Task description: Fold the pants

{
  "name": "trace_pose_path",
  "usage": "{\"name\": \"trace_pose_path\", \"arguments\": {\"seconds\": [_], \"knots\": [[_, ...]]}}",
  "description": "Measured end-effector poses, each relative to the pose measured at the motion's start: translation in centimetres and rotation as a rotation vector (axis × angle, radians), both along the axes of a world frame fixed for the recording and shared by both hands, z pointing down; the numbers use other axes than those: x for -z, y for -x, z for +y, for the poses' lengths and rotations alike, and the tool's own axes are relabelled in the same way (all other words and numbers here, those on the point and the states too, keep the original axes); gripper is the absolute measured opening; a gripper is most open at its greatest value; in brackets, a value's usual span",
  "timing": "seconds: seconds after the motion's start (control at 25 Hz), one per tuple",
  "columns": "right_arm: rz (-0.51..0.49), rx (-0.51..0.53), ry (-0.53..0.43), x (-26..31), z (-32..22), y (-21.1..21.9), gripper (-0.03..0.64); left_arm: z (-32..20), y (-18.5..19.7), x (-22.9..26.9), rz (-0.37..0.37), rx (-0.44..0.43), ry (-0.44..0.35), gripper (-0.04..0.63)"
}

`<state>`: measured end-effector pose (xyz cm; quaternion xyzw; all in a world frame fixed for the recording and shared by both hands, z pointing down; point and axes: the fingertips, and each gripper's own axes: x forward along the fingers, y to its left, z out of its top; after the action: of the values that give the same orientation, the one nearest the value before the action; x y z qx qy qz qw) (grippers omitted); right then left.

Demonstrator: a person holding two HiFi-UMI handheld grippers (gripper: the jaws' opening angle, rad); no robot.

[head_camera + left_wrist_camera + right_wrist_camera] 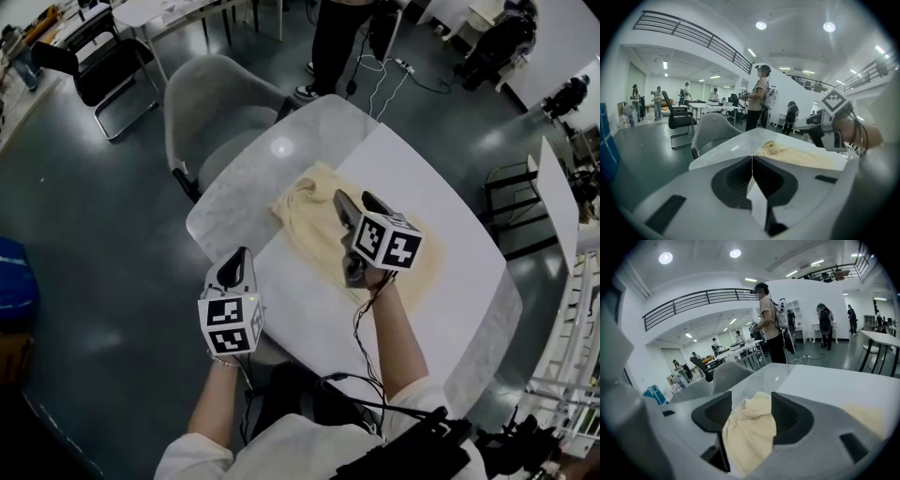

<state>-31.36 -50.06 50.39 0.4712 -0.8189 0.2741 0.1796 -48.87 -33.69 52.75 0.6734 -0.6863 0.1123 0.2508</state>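
Observation:
The cream pants (309, 217) lie crumpled on the white and marble table (450, 234), bunched at their far end. My right gripper (358, 200) hovers over the middle of the pants, jaws spread wide. In the right gripper view the pants (750, 432) show between and below the open jaws of the right gripper (750, 401), with no pad pressing on them. My left gripper (239, 255) is at the table's near left edge, apart from the pants. In its own view the left gripper (752, 161) has its jaws closed together with nothing between them; the pants (787, 152) lie beyond.
A grey chair (216, 103) stands at the table's far left corner. A person (342, 37) stands beyond the table, near white cables (380, 80) on the floor. A black chair (103, 56) stands at the far left.

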Motion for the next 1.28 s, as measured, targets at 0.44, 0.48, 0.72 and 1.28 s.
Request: {"name": "trace_pose_path", "arguments": {"seconds": [0.44,0.48,0.72,1.28], "knots": [[0.106,-0.184,0.056,-3.0,3.7,-13.4,0.242,-2.4,-4.5,-1.0,0.029,-0.069,-0.003,0.009],[0.112,-0.205,0.061,-3.2,4.3,-14.8,0.238,-2.6,-5.6,-0.9,0.032,-0.085,-0.005,0.009],[0.112,-0.357,0.100,-4.5,8.9,-22.3,0.163,-3.5,-12.7,-0.5,0.043,-0.213,-0.013,0.009],[0.071,-0.527,0.120,-6.5,14.8,-31.1,-0.006,-2.7,-24.0,-0.3,-0.007,-0.374,-0.011,0.009]]}}
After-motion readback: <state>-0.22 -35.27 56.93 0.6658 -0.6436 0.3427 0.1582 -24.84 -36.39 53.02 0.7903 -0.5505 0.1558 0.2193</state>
